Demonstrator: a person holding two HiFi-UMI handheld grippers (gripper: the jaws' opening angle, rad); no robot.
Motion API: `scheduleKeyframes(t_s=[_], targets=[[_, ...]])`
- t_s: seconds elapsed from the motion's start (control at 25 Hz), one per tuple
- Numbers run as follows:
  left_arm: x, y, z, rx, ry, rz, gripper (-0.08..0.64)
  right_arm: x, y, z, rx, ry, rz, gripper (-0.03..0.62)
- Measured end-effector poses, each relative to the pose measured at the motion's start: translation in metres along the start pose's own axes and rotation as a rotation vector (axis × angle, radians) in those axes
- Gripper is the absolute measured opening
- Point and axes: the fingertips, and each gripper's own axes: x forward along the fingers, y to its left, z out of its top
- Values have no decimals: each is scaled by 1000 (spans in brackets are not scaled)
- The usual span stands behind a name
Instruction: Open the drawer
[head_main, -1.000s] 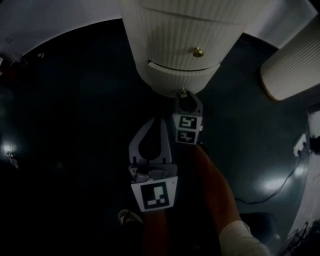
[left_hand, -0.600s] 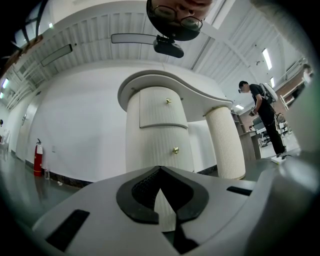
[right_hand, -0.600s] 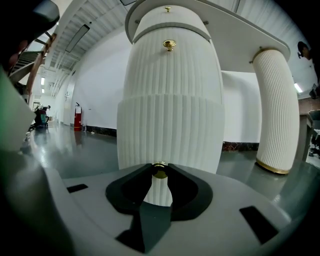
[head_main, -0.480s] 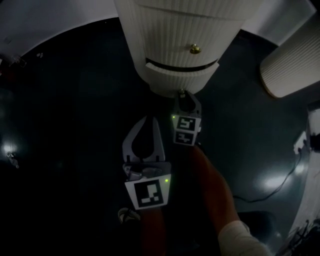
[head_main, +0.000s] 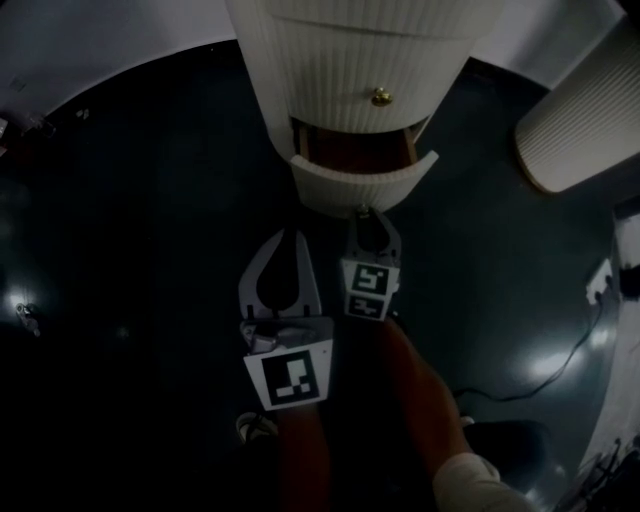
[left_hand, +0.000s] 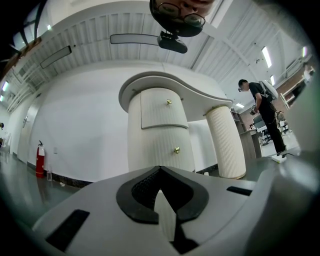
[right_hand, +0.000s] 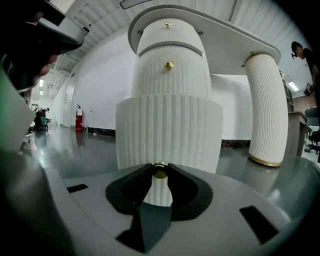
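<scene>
From the head view we see the bottom drawer (head_main: 362, 182) sitting slid out at upper centre, brown inside showing, with the right gripper (head_main: 367, 214) at its front. Only the right gripper view shows us the brass knob (right_hand: 159, 171) pinched between its tips. The left gripper (head_main: 288, 236) hangs just lower left of the drawer, and its own view shows jaws pressed together on nothing.

**Bottom drawer pulled partly out**

The drawer (head_main: 362, 186) is white, with a curved, ribbed front. It is the lowest one in the round pedestal (head_main: 350, 50) and juts forward, showing a dark brown inside behind the front. Its small brass knob (right_hand: 159, 171) sits midway across that front.
</scene>
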Motion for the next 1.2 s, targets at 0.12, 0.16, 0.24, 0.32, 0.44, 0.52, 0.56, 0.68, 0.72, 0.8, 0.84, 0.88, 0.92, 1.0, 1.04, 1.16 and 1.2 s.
scheduleKeyframes(t_s=[0.12, 0.16, 0.24, 0.32, 0.44, 0.52, 0.56, 0.68, 0.72, 0.8, 0.84, 0.88, 0.92, 1.0, 1.04, 1.16, 1.2], targets=[[-2, 0, 0, 19, 2, -3, 2, -16, 2, -4, 0, -11, -4, 106], [-3, 1, -1, 24, 2, -3, 2, -21, 2, -6, -3, -13, -6, 106], [-4, 2, -3, 30, 1, -3, 2, -30, 3, -9, -12, -24, -3, 106], [-6, 2, -8, 41, 5, -9, 2, -39, 6, -13, -18, -41, 1, 106], [-7, 0, -14, 36, 10, -17, 2, -53, 6, -20, -21, -56, -6, 106], [-9, 0, -12, 28, -1, -17, 2, -64, 8, -23, -21, -62, -14, 106], [-9, 0, -9, 27, -11, -19, 2, -70, 9, -24, -22, -62, -15, 106], [-14, -4, -5, 37, -27, -35, 2, -85, 10, -28, -33, -76, -17, 106], [-15, -5, -5, 41, -29, -40, 2, -89, 11, -30, -37, -82, -16, 106], [-15, -7, -7, 42, -34, -46, 2, -96, 12, -32, -40, -96, -15, 106], [-15, -8, -9, 37, -32, -50, 2, -99, 11, -33, -39, -100, -17, 106], [-16, -10, -11, 33, -29, -54, 2, -103, 12, -35, -37, -101, -18, 106], [-17, -12, -12, 33, -27, -60, 2, -107, 12, -37, -37, -102, -19, 106], [-20, -16, -13, 38, -27, -72, 2, -116, 13, -40, -40, -106, -17, 106], [-21, -18, -13, 39, -27, -77, 2, -120, 12, -41, -43, -110, -15, 106], [-23, -22, -13, 34, -34, -81, 2, -130, 12, -46, -54, -111, -12, 106], [-24, -22, -12, 30, -38, -81, 2, -134, 12, -48, -57, -108, -11, 106]])
